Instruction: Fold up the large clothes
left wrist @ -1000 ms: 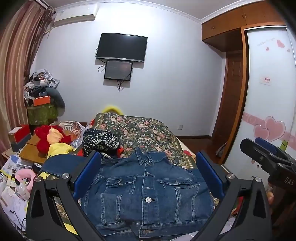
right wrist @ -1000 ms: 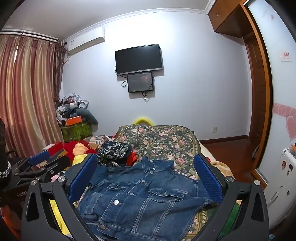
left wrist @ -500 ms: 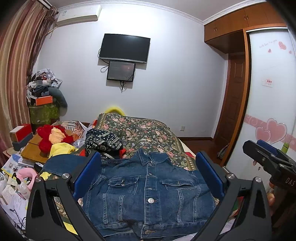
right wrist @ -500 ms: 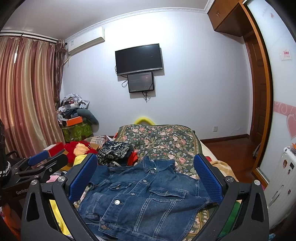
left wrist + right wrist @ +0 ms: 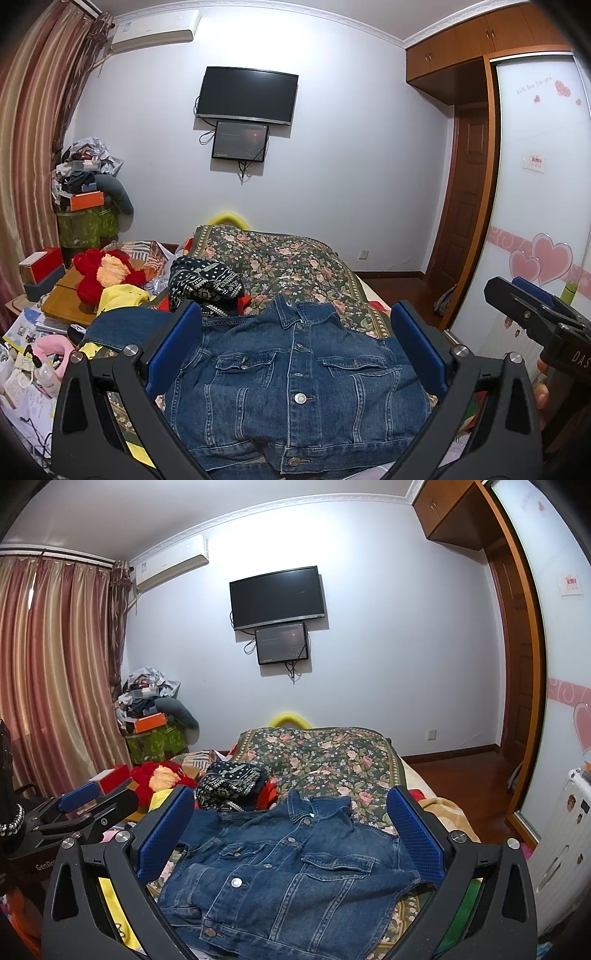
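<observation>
Left gripper (image 5: 295, 347) and right gripper (image 5: 290, 825) hover level over denim jacket (image 5: 295, 384) at bed's (image 5: 295, 266) near edge. Both fingers wide, holding nothing.

Blue denim jacket (image 5: 295, 384) lies front-up on the near end of the bed, collar toward the far wall. Floral-patterned bedspread (image 5: 291, 266) extends beneath and behind it. Black-and-white patterned knit garment (image 5: 203, 284) sits on the bed behind and left of the jacket. Red and orange plush toy (image 5: 105, 273) lies further left, off the bed edge. Black wall-mounted television (image 5: 246, 95) hangs on the far wall, a smaller dark screen (image 5: 240, 141) directly below it. Brown wooden door (image 5: 460, 206) stands right of the bed. Striped curtain (image 5: 55, 672) hangs at left
</observation>
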Motion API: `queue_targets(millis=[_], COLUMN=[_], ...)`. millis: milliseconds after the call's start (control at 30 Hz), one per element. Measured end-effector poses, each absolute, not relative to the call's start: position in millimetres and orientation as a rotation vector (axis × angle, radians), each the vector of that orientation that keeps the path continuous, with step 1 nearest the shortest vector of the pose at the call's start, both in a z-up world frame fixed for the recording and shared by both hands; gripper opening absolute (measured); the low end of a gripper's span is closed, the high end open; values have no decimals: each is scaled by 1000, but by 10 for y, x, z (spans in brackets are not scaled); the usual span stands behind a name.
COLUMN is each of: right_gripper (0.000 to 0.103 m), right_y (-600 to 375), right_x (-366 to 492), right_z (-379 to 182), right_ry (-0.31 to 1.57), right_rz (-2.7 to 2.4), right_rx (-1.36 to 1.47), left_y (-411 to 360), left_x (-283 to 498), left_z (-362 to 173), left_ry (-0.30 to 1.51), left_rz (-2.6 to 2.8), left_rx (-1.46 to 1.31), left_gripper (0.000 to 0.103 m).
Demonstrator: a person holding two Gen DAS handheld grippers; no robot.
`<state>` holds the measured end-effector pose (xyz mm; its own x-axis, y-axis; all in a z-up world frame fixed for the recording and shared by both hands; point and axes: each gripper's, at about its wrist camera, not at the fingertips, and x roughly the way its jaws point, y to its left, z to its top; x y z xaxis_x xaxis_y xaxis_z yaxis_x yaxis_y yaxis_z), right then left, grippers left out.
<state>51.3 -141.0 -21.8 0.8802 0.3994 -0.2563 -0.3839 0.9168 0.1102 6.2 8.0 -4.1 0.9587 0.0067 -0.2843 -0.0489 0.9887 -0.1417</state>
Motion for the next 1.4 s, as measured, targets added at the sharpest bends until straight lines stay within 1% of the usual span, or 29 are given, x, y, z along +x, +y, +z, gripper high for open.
queue_targets(millis=[967,1400], right_gripper=[103,103], right_y=[-1444,-1434], right_x=[576,700], right_z=[-269,-307], right_ry=[302,345], right_rz=[409,399], right_rx=[69,75], left_y=[95,142], left_x=[84,251], left_z=[-104,-154], left_ry=[301,334], left_rz=[33,44], left_rx=[-146,-148], left_gripper=[103,103])
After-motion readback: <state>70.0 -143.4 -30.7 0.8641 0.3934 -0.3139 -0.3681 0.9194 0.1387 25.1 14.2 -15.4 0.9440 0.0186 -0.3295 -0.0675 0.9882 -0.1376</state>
